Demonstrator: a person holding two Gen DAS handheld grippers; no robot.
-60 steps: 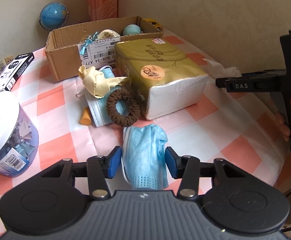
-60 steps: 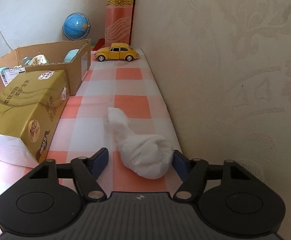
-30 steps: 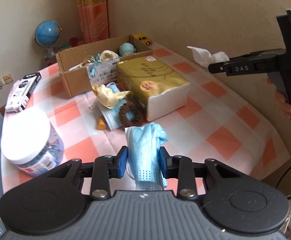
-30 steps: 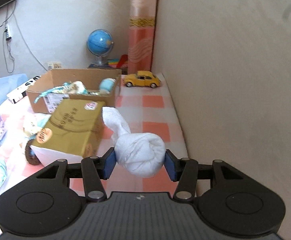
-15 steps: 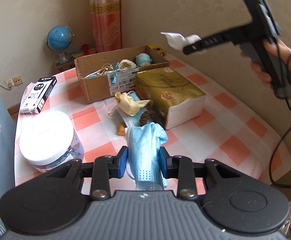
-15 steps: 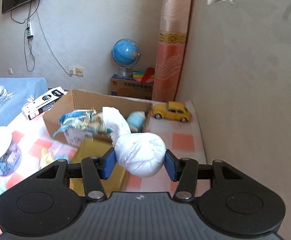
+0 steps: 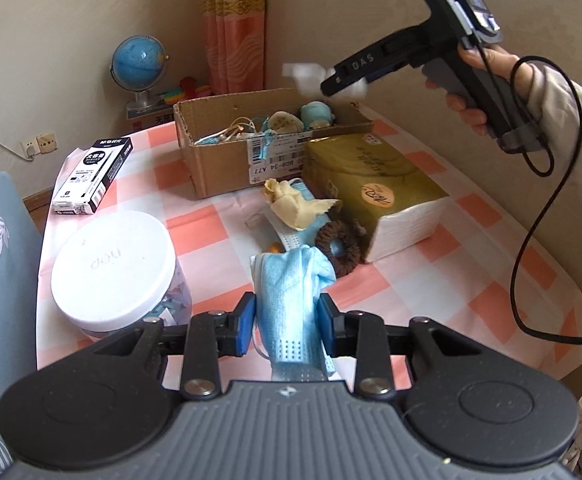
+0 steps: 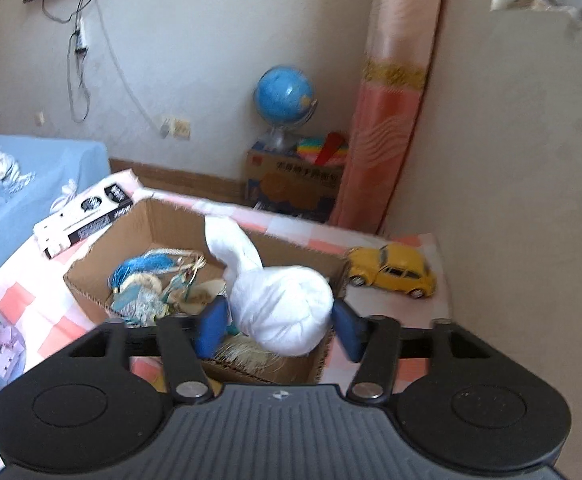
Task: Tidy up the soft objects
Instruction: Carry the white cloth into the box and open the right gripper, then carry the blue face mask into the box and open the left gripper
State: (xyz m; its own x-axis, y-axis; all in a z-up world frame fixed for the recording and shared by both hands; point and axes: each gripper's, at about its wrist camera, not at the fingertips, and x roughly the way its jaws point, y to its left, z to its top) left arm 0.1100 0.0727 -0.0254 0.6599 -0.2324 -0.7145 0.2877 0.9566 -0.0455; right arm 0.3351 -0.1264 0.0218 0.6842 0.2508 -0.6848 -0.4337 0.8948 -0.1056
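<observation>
Two grippers each carry a soft item toward the open brown cardboard box (image 7: pixel 219 160) at the far side of the pink-and-white checked tablecloth (image 7: pixel 471 264). The right gripper (image 8: pixel 278 327) hangs above the box's right end, near the yellow toy car (image 8: pixel 393 270); its blue pads flank the knotted white cloth bundle (image 8: pixel 281 312), the left pad against it, a sliver of gap seeming to show at the right, so the bundle looks close to release. The left gripper (image 7: pixel 287 322), over the near edge, has its fingers clamped on the crumpled blue face mask (image 7: pixel 291 292). For a clean drop, the bundle should be centred over the box's interior, clear of the rim, and lowered before the fingers part fully. The mask would follow, carried over the gold tissue pack (image 7: pixel 371 188) and brown hair scrunchie (image 7: pixel 337 246).
</observation>
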